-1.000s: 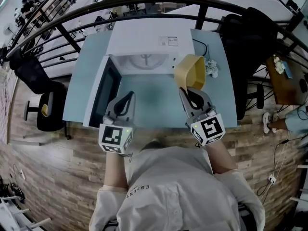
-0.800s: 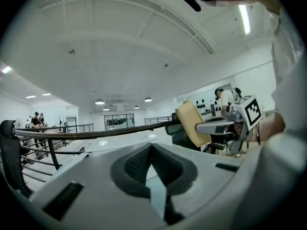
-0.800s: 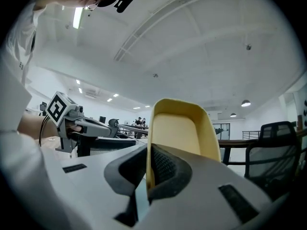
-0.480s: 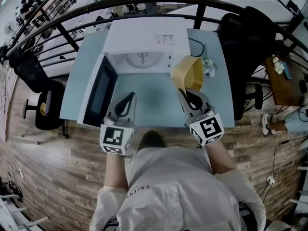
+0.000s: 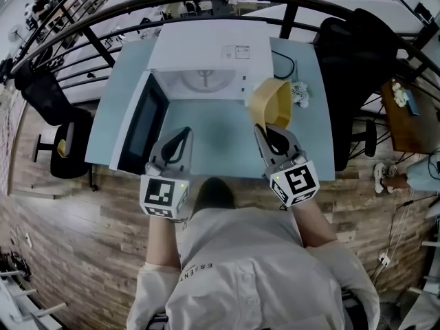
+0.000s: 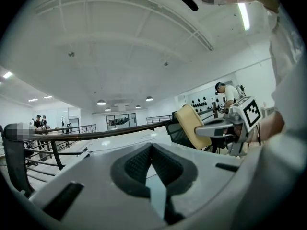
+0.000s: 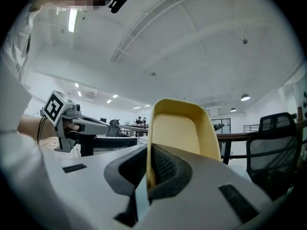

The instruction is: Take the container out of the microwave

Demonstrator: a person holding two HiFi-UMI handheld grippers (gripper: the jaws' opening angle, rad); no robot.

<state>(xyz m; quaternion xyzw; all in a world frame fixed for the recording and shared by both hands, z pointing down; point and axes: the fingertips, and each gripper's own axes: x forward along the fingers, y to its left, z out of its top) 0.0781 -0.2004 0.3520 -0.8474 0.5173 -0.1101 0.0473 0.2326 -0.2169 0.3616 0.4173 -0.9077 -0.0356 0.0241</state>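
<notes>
A yellow container (image 5: 270, 103) hangs tilted above the table's right side, just outside the microwave (image 5: 206, 50). My right gripper (image 5: 264, 130) is shut on its near rim; in the right gripper view the rim (image 7: 180, 128) sits pinched between the pads (image 7: 160, 164). The microwave's door (image 5: 141, 126) stands swung open to the left and its cavity (image 5: 203, 84) holds only the glass turntable. My left gripper (image 5: 185, 134) hovers over the table in front of the open door, shut with nothing in it. The left gripper view shows the container (image 6: 191, 126) off to its right.
The microwave stands on a pale blue table (image 5: 220, 139). A black office chair (image 5: 357, 60) is close to the table's right edge, and another chair (image 5: 58, 126) stands at the left. A dark curved railing (image 5: 206, 2) runs behind the table.
Only the head view has shifted a little. Both grippers and the container keep their places.
</notes>
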